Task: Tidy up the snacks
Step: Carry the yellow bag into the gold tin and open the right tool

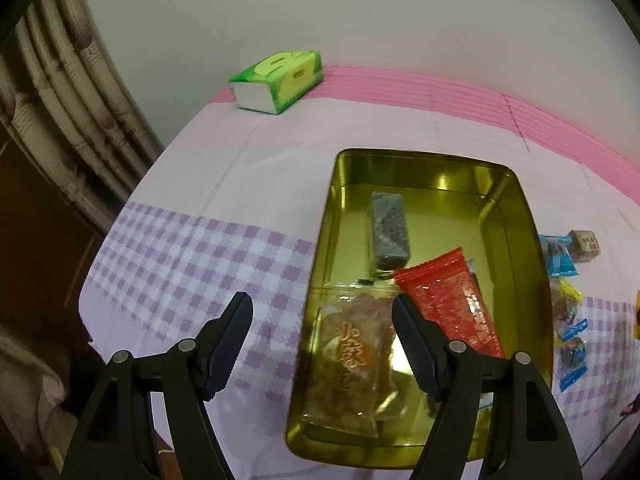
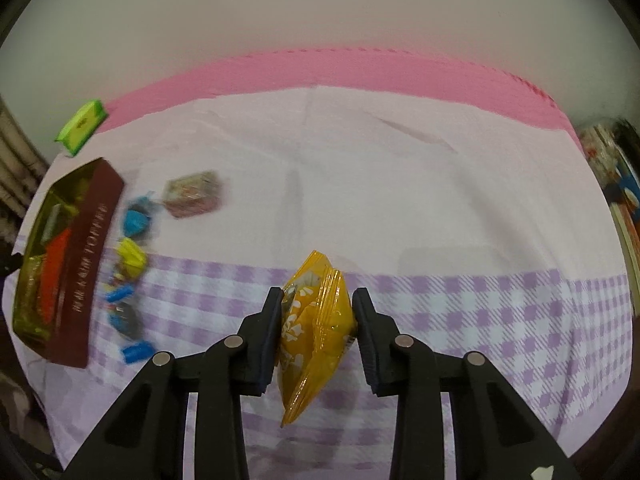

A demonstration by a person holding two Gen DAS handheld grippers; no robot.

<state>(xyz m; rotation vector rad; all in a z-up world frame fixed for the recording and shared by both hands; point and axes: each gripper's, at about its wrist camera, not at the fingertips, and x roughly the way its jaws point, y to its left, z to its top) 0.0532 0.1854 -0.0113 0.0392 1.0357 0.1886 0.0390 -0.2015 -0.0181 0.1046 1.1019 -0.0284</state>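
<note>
Left wrist view: the left gripper [image 1: 322, 312] hangs released, its jaws spread wide with nothing between them, its right finger over the near end of the gold tin [image 1: 520, 216] and its left finger over the checked cloth [image 1: 192, 256]. The tin sits at about 3 o'clock from the centre of this view. Inside it, a clear packet of brownish snacks [image 1: 352, 360] lies at the near end, a red packet [image 1: 452, 300] leans beside it toward 3 o'clock, and a grey bar [image 1: 390, 228] lies farther in toward 12 o'clock. A green tissue pack [image 1: 280, 80] rests at 11 o'clock, near the pink far edge of the cloth. Small blue and yellow sweets [image 1: 566, 300] lie just outside the tin's right wall, with a little box [image 1: 585, 246] beyond them.

Right wrist view: the right gripper [image 2: 316, 308] is clenched on a yellow snack packet [image 2: 312, 332], both pads pressing its sides, the packet standing on edge above the checked cloth. The tin, with its dark red outer wall, lies at 9 o'clock, the sweets strung along its side.
</note>
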